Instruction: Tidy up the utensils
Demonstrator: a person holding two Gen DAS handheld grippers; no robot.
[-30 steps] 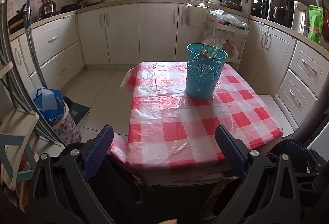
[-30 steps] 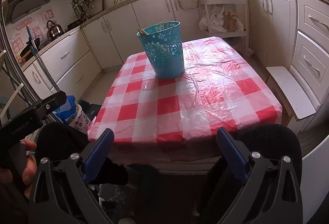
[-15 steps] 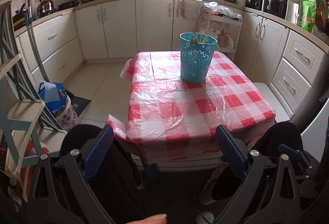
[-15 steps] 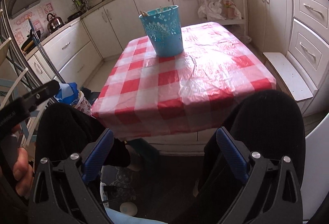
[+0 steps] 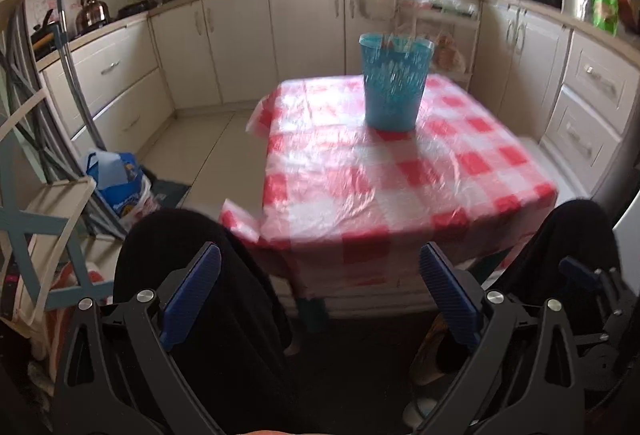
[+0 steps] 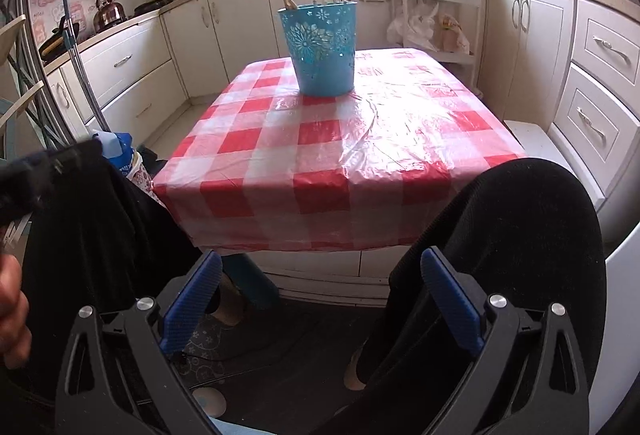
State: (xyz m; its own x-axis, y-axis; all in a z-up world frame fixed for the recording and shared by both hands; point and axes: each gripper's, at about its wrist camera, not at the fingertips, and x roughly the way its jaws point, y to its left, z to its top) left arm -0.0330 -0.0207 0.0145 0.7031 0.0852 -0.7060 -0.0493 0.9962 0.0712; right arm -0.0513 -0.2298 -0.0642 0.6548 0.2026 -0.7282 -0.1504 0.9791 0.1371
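Standing upright toward the far edge of the red-checked tablecloth (image 6: pixel 320 163), the blue cut-out bucket (image 6: pixel 323 47) holds wooden utensil handles (image 6: pixel 289 2) that poke above its rim; both the left gripper (image 5: pixel 320 299) and right gripper (image 6: pixel 320 299) hang spread wide and empty over a person's dark-clothed knees (image 6: pixel 520 219), short of the near edge; no writing is legible

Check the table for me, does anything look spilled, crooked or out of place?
Nothing spilled. The blue basket stands upright on the checked tablecloth, with utensil handles poking out the top. The one untidy thing is the cloth's plastic cover, which is wrinkled and flares out at the near left corner.
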